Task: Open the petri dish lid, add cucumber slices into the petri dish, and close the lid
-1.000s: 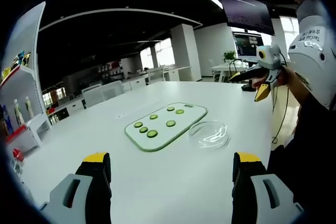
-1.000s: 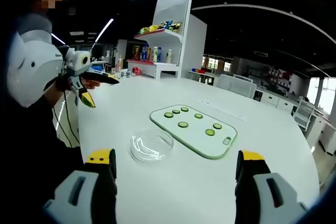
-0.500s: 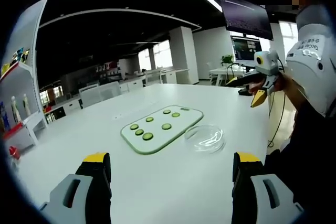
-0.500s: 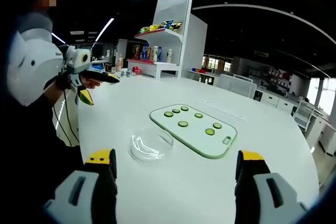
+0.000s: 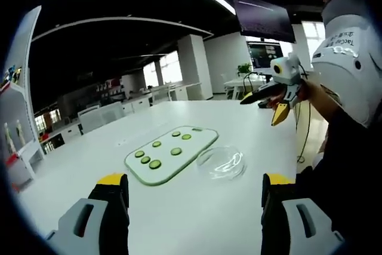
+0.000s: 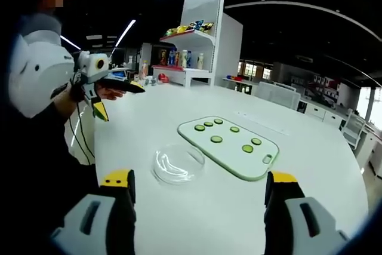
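Both sets of jaws stand wide apart and empty above the white worktop. In the left gripper view the left gripper hovers over the near edge, facing the clear petri dish, which rests lid-on near the middle of the worktop, just beside the long edge of a pale green cutting board. Six cucumber slices lie spread across the board. The right gripper likewise hangs over the worktop's edge in the right gripper view, with the dish touching nothing but the surface. A white shelving unit with bottles stands beyond the far corner.
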Tool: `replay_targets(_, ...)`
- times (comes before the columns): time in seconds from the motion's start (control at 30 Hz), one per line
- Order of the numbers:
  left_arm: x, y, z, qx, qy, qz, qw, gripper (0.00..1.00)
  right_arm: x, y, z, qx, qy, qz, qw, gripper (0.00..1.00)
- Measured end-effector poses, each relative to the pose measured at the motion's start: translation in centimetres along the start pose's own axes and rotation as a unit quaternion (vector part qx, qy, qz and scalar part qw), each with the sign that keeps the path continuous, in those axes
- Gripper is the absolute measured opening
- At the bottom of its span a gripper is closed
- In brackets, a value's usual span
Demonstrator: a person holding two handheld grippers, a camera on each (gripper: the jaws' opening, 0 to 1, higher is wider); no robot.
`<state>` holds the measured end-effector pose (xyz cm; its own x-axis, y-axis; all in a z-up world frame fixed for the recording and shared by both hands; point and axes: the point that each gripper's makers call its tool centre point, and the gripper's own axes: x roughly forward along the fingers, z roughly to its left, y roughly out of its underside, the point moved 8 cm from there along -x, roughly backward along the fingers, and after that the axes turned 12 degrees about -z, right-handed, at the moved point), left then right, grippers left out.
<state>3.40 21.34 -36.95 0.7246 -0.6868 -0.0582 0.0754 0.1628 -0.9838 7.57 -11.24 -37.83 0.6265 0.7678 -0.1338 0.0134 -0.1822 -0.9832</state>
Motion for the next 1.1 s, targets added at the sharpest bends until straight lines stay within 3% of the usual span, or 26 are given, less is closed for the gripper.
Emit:
replay_targets(0.13,1.0,0.0,0.1,0.003,0.017,-0.005,0.9998,0.93,0.6,0.0,-0.4,0.016,-0.015,-0.014,0.9997,0.85)
replay_targets(0.2,1.6,0.1,0.1,0.01,0.031,-0.002,0.9995,0.95,1.0,0.1,-0.1,0.037,-0.048,-0.026,0.9978,0.85)
replay_targets(0.37,2.9,0.3,0.0,0.019,0.069,-0.008,0.9974,0.95,1.6,0.0,-0.6,0.061,-0.089,-0.062,0.9922,0.86)
replay_targets(0.5,4.0,0.6,-0.2,0.013,0.109,-0.034,0.9934,0.94,2.2,0.4,-1.2,0.056,-0.109,-0.077,0.9895,0.86)
replay_targets(0.7,5.6,2.3,-0.1,0.005,0.143,-0.051,0.9883,0.95,3.4,1.7,-0.8,0.015,-0.148,-0.072,0.9863,0.86)
replay_targets(0.87,6.7,3.5,-0.7,0.005,0.186,-0.047,0.9814,0.95,4.5,2.8,-0.5,0.012,-0.168,-0.053,0.9843,0.85)
replay_targets(0.97,7.5,4.1,-0.9,-0.022,0.208,-0.045,0.977,0.93,5.2,3.1,-0.5,0.02,-0.178,-0.054,0.9824,0.83)
replay_targets(1.1,8.3,4.7,-0.8,-0.027,0.217,-0.048,0.9747,0.89,6.1,3.4,-0.4,0.021,-0.191,-0.056,0.9798,0.81)
